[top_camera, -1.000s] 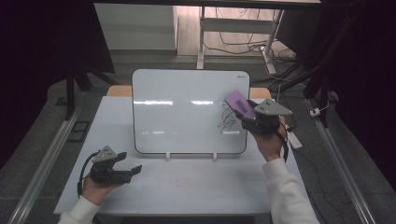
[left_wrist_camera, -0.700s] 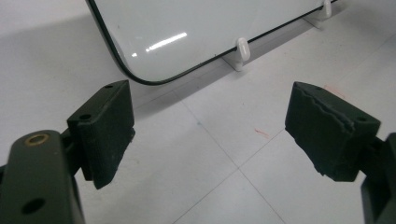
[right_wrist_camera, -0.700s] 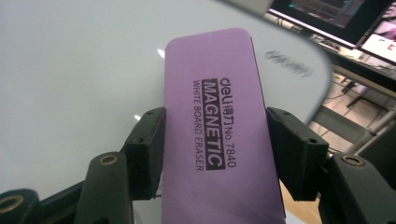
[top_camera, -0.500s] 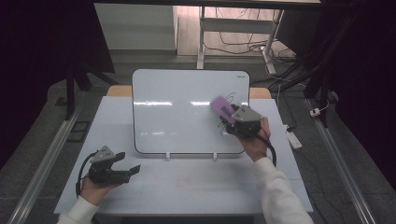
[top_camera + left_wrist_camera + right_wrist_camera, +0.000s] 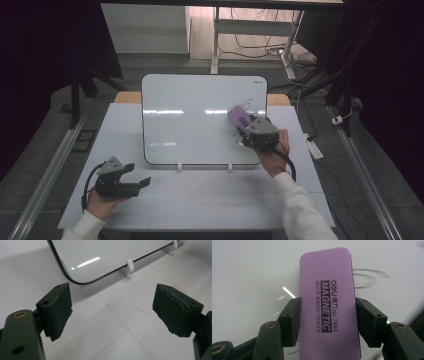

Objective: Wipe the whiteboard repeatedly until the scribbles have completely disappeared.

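Eraser [image 5: 328,315], purple, is clamped between the right gripper's [image 5: 250,129] jaws and lies flat against the whiteboard [image 5: 200,120] near dark pen marks [image 5: 368,277]. The left gripper [image 5: 131,182], jaws apart and empty, rests low over the table [image 5: 210,200].

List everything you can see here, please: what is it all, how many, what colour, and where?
Table: one, white, in the middle.
Whiteboard: one, white with a dark edge, propped on the table.
Board clips: two, white, under its front edge.
Pen marks: a few, dark, beside the eraser.
Eraser: one, purple, on the board, clamped by the right gripper.
Cables: several, dark, on the floor behind.
Left gripper: black, open, over the table's front left.
Right gripper: black, at the board's right.
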Demonstrator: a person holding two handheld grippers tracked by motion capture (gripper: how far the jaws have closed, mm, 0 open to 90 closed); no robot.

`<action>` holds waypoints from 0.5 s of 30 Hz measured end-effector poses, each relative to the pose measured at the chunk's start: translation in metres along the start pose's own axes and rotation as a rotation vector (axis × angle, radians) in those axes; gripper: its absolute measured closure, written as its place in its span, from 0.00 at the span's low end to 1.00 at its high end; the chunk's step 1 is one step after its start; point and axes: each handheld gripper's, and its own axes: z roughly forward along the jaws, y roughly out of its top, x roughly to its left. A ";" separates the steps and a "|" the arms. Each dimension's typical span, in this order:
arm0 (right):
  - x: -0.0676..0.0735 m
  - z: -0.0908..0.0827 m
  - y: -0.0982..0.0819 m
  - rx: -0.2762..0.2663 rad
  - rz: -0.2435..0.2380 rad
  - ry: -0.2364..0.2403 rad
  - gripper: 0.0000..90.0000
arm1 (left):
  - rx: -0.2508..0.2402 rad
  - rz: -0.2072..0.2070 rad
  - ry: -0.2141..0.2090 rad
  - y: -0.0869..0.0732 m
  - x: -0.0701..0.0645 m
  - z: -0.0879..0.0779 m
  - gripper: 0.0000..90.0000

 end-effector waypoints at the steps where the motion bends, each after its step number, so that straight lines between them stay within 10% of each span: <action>1: 0.003 0.000 0.001 0.003 -0.019 -0.015 0.45 | 0.000 0.001 -0.001 0.000 0.000 0.000 0.19; 7: -0.041 -0.002 0.016 -0.007 0.073 -0.170 0.45 | 0.004 0.012 -0.005 0.000 -0.003 0.001 0.19; 9: -0.055 -0.001 0.018 0.000 0.122 -0.149 0.45 | 0.003 0.009 -0.006 0.000 -0.002 0.000 0.19; 15: -0.020 -0.008 0.002 0.088 0.004 -0.042 0.45 | -0.002 0.003 -0.002 -0.002 0.001 -0.002 0.19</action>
